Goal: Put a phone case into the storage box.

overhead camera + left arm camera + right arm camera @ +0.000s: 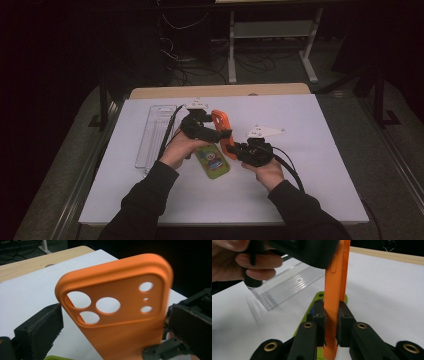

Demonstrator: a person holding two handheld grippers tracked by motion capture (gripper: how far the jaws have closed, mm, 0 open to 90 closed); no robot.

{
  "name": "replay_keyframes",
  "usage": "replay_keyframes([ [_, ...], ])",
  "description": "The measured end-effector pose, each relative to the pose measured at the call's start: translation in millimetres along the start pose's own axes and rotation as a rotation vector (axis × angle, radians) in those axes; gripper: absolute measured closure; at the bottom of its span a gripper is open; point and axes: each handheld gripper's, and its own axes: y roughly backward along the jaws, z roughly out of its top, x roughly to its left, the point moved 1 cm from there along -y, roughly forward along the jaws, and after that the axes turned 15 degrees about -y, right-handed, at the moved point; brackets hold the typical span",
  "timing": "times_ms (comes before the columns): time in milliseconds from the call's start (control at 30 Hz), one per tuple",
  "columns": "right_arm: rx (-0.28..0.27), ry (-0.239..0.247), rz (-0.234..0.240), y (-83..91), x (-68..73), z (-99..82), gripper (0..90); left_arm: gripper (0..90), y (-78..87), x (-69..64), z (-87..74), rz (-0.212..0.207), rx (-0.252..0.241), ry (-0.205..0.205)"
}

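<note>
An orange phone case (222,132) is held up off the white counter (310,165), between the two grippers near the middle of the high view. The right gripper (331,322) is clenched on the case's lower end: in the right gripper view its two black fingers (345,322) press against both faces of the case, which stands edge-on and rises straight up between them. The left gripper (111,322) sits at the case's camera-cutout end; in the left gripper view its fingers (40,330) stand on either side of the case with white counter visible between the left one and the case's edge, so they look released, not yet closed on it. Beneath the case a green phone-shaped item (213,161) with a colourful picture on it lies flat on the counter. A clear plastic tray (156,134) lies to the left, beside the person's left hand (176,149). The right hand (267,172) grips its tool just right of the green item.
</note>
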Motion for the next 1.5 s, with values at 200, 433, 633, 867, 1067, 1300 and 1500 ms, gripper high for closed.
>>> replay_keyframes([
  [200, 0.003, 0.014, 0.017, -1.5, 3.8, -0.6, 78.8, 0.0, -2.7, 0.2, 1.4, 0.005, -0.024, 0.004],
  [433, 0.008, 0.014, 0.017, -3.1, 3.8, -1.6, 78.8, 4.9, -0.9, -0.2, 2.8, 0.031, -0.056, -0.002],
  [633, 0.014, 0.016, 0.010, -3.7, 4.1, -2.2, 78.9, 9.8, -0.5, -2.0, 2.7, 0.037, -0.068, 0.012],
  [867, 0.027, 0.030, 0.000, -5.6, 3.6, -3.7, 78.8, 12.9, 0.4, -4.0, 2.4, 0.046, -0.062, -0.021],
  [1067, 0.040, 0.028, 0.007, -7.6, 2.8, -4.9, 78.1, 14.2, -1.1, -5.2, 2.2, 0.044, -0.065, -0.022],
  [1300, 0.046, 0.018, 0.004, -6.8, 0.2, -3.7, 52.1, 14.9, -0.3, -2.8, 2.7, 0.059, -0.058, -0.039],
  [1500, 0.070, 0.033, -0.034, -1.0, -7.5, -5.2, 29.8, 14.9, 4.9, 2.6, 7.5, 0.085, -0.054, -0.025],
])
